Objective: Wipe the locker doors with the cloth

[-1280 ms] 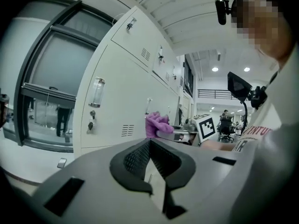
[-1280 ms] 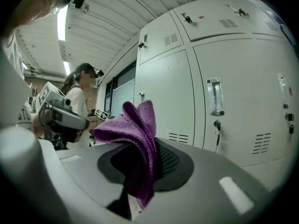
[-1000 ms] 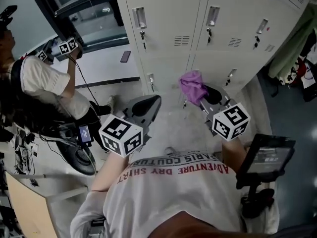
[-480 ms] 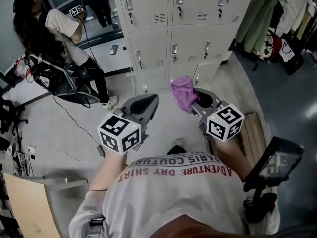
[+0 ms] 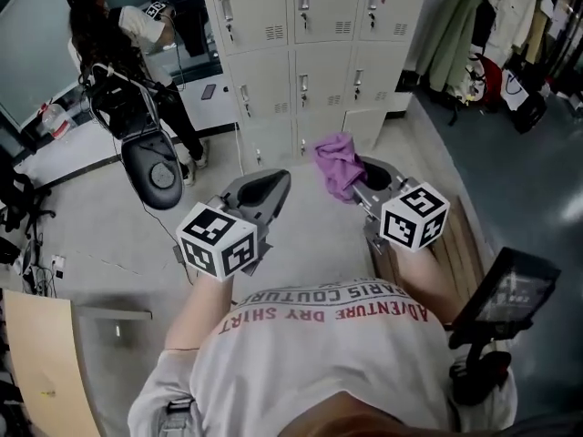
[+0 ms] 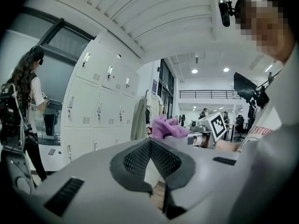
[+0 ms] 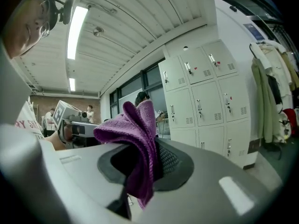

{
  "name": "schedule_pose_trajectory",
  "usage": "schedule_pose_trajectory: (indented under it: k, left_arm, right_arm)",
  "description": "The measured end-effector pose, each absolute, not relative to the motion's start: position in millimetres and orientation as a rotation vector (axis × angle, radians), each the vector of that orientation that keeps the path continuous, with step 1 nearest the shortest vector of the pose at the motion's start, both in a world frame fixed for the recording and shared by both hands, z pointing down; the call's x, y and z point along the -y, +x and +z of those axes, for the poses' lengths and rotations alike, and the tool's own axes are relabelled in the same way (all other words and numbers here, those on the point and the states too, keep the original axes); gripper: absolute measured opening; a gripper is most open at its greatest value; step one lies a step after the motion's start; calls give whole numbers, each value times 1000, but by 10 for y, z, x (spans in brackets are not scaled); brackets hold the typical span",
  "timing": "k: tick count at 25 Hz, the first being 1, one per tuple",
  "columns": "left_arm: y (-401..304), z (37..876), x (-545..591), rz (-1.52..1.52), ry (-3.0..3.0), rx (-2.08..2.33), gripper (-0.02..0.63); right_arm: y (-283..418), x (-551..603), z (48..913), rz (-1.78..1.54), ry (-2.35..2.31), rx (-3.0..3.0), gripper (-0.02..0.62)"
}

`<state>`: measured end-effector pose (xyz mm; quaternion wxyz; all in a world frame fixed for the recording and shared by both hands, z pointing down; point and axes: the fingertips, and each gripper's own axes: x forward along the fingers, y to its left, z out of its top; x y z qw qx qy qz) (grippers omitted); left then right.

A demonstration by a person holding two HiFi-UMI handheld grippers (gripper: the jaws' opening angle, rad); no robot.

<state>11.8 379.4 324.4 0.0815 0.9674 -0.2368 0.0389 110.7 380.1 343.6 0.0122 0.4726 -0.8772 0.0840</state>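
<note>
Floor [image 5: 301,230] lies open ahead, right up to the lockers [image 5: 301,53], which stand well apart. Right gripper [image 5: 363,178] is clamped on the purple cloth [image 5: 335,164]. The cloth is bunched above its jaws, in the air, off the doors. Left gripper [image 5: 271,188] has its jaws closed tip to tip with nothing between. Another person [image 5: 114,30] and a black chair [image 5: 150,167] crowd the locker bank's left edge. Coats [image 5: 465,25] hang at its right. Floor is plain grey.

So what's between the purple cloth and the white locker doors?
Only bare grey floor, in the head view; the right hand-held gripper holds the purple cloth short of the white metal locker doors.
</note>
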Motion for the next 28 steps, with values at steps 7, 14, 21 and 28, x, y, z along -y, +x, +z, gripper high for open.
schedule_pose_trajectory:
  k: [7,14,21,28]
  left_arm:
    - [619,3388,-4927,128,2877,654,2]
    - [821,3205,-5449,113,2922,675,2]
    - [838,3120,-5680,114,2939,669,2]
    - [832,3103,-5828,105,2944,664,2]
  right_arm:
    - [1550,-4928,3525,303,1500,2718,74]
    - [1712,-5497,3412,259,1509,2752,74]
    - [1697,-5751,3346,252,1515,2762,72]
    - [1677,-5893,3322,242,1510,2766,72]
